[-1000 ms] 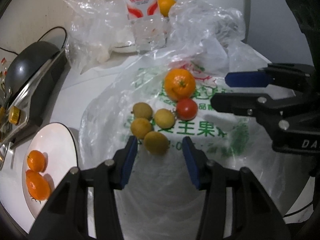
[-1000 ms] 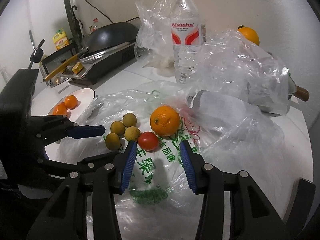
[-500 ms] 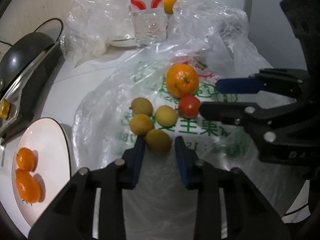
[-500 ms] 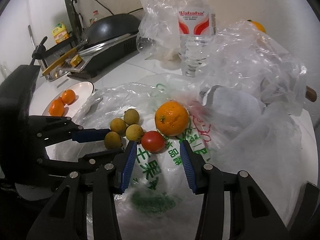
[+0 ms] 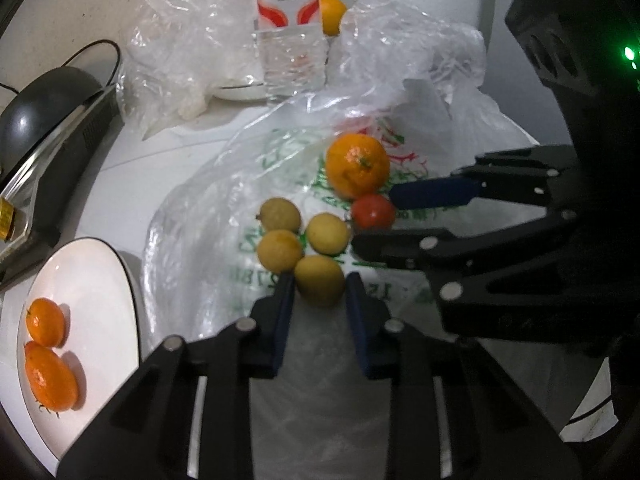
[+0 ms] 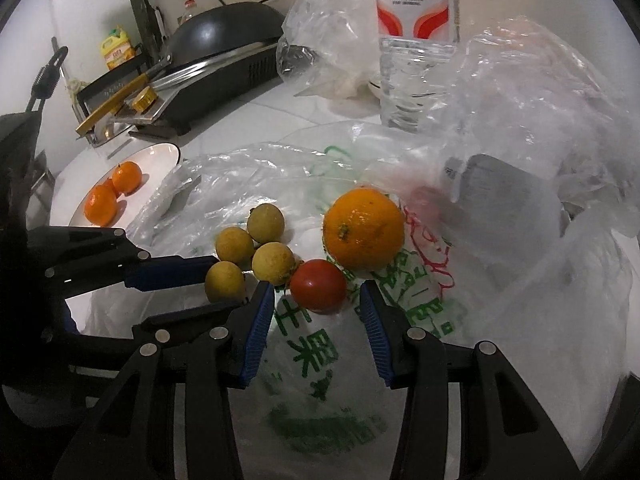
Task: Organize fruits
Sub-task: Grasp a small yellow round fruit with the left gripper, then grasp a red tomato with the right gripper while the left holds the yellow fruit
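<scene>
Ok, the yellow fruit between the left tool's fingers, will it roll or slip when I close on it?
The nearest yellow fruit is round and sits on a slick plastic bag, so it may roll or skid. It seems to touch its neighbours, so they could get nudged. The left tool brackets it closely, which should help.

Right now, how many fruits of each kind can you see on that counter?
Small yellow-brown round fruits: 4
Large oranges: 2
Small oranges on the white plate: 2
Red tomato: 1
Total: 9
</scene>
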### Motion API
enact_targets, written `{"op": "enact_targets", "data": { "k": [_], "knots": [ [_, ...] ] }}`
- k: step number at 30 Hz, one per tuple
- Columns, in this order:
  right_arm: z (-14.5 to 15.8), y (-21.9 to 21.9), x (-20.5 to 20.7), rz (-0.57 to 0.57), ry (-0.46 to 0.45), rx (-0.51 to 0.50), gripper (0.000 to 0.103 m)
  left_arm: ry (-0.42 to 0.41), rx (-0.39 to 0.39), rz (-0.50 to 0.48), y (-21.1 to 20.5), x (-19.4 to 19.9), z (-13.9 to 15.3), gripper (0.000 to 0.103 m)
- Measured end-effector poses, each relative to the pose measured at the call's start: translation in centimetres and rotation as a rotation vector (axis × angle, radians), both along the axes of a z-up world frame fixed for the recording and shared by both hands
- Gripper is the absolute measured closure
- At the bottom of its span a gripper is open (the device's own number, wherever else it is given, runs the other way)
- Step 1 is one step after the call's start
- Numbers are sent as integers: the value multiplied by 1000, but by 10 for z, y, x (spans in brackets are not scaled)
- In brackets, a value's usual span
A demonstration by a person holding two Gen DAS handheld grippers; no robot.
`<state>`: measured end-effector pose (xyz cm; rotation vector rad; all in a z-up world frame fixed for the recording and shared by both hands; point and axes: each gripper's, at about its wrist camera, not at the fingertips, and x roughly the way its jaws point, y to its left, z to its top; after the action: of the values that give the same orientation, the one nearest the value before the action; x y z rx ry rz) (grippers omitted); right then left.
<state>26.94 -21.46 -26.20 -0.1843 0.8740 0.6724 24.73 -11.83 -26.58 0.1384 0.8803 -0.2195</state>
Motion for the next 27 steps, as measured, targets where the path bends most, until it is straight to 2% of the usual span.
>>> {"op": "enact_targets", "data": {
  "k": [5,11,27],
  "knots": [
    [-3,0,4,-13,15,-5,57,26,-22,1,3,5,-1,76],
    [-3,1,3,-8,9,-15,71,31,-35,2,5,8,-3,76],
    [13,4,-17,-22,-29,-35,71,-23,-43,-45,3,-14,12,77]
  ]
}}
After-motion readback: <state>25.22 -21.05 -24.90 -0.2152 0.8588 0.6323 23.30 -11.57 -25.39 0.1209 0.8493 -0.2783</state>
